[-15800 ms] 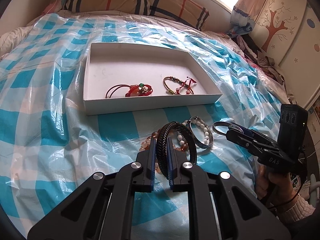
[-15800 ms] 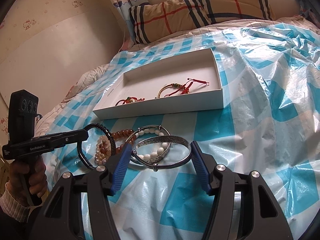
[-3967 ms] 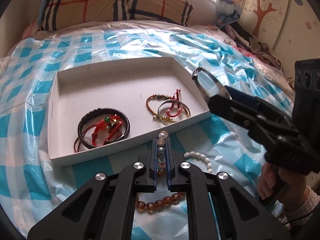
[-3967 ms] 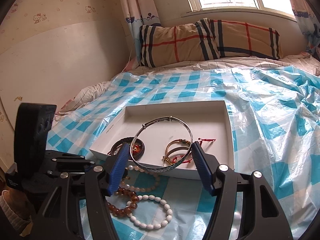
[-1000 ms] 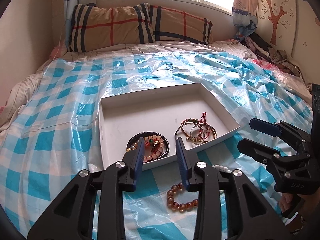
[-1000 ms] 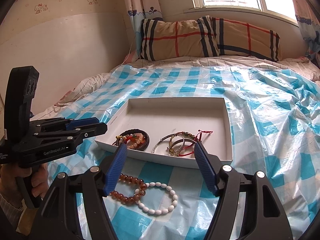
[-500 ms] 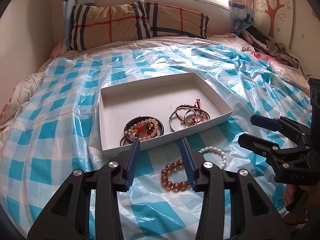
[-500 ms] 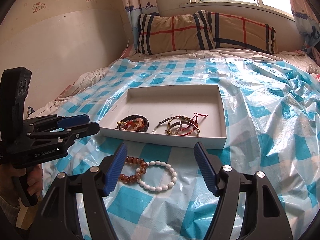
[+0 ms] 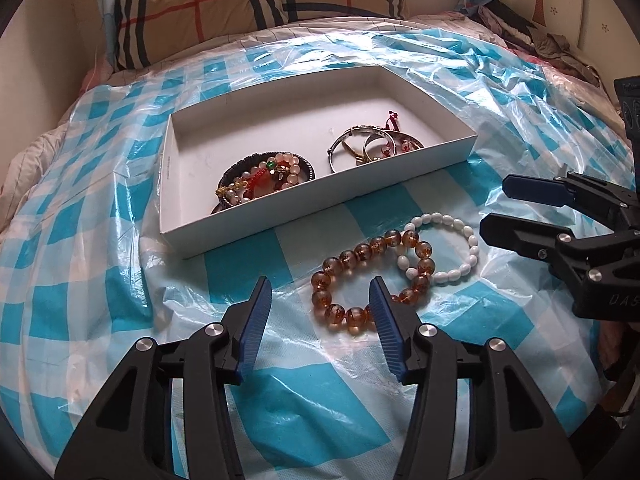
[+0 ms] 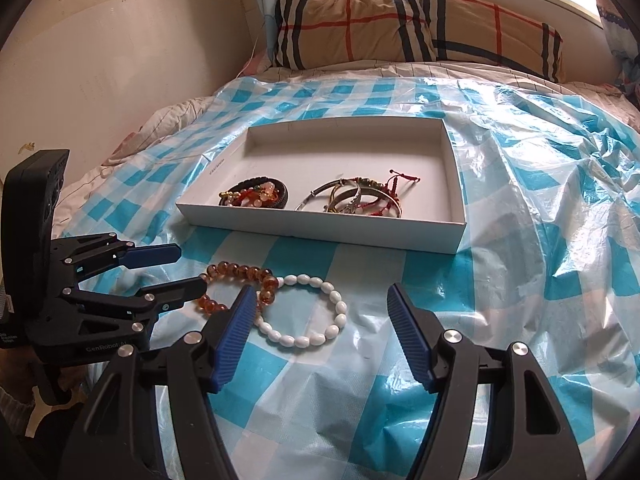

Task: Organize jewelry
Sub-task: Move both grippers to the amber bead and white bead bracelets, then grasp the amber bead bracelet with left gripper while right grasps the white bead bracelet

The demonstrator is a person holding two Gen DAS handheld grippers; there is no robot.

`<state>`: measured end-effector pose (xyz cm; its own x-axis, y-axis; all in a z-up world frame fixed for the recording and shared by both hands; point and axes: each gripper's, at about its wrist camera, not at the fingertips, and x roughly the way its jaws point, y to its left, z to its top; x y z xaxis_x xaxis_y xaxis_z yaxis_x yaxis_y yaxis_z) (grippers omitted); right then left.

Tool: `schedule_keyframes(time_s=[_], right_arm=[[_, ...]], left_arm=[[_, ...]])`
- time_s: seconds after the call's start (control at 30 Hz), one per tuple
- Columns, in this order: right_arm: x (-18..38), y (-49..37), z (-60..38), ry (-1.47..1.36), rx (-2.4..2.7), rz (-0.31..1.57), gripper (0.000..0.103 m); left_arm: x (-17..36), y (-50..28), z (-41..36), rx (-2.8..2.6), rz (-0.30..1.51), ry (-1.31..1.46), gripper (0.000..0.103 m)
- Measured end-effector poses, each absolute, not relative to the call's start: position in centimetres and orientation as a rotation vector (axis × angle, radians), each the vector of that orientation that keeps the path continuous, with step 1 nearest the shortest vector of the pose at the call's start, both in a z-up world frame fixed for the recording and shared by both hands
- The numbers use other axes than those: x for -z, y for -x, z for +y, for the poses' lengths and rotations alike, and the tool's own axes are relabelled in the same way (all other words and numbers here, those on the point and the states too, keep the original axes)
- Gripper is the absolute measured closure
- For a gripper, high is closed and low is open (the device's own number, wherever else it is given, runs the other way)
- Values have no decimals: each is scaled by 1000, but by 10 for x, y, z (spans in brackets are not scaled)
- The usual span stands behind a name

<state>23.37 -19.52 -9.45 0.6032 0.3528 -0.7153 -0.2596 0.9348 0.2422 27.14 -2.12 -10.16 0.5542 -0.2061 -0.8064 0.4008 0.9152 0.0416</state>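
On the bed, over a blue-and-white checked plastic sheet, a shallow white box lies at about 12 o'clock from both grippers. Inside it, left wrist view: a black braided bracelet with pink beads and red cord at the box's 8 o'clock corner region, and a cluster of metal bangles with red string toward 3 o'clock of that pile, apart from it. Outside the box, just beside its near wall, an amber bead bracelet and a white bead bracelet rest on the sheet, overlapping where their loops meet. Left gripper: jaws opening, nothing pressed between the blue pads; the amber loop sits at about 1 o'clock of the gap, with the right-hand pad crossing in front of its near beads. Right gripper: jaws closing but wide apart, nothing gripped; the white bracelet lies between the pads toward the left one, contact not discernible. The amber bracelet lies at 10 o'clock of that gap, partly behind the left gripper, seen from the side. A plaid pillow stands at 12 o'clock by the window.
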Motion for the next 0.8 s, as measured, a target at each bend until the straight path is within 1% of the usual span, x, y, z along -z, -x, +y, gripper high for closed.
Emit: schedule_keyframes(time_s=[0.1,0.13,0.17,0.23,0.3,0.33,0.37,0.4,0.43,0.47,0.67,0.8], right_arm=[[99,-238,-192,-106,-366,867,46],[100,-241,-190,-101,-370,874,52],[103,-243,-188,-94,-371,884,55],[109,-250,-185,-79,-364,908,58],[121,-257,-183,-78,-362,964,64],[127,-259,-181,-72,-365,989,71],[129,-259,-179,-58,-363,991,74],[129,-258,-176,-41,-370,995,78],[129,-257,-174,-28,-379,1000,91],[128,-255,-172,-21,-382,1000,94],[118,-234,-192,-135,-405,990,95],[113,-228,-198,-180,-418,986,95]], left_arm=[[102,-276,-27,367,912,-237,53],[103,-279,-29,367,913,-242,53],[106,-283,-31,363,919,-247,53],[113,-291,-35,354,949,-254,53],[122,-294,-38,360,979,-261,53],[123,-292,-39,362,974,-271,53],[123,-290,-41,384,978,-274,65],[124,-287,-43,404,990,-275,77],[124,-284,-46,410,993,-288,84],[125,-281,-47,422,1001,-293,92],[110,-265,-22,477,1028,-146,93],[108,-259,-10,478,1037,-121,92]])
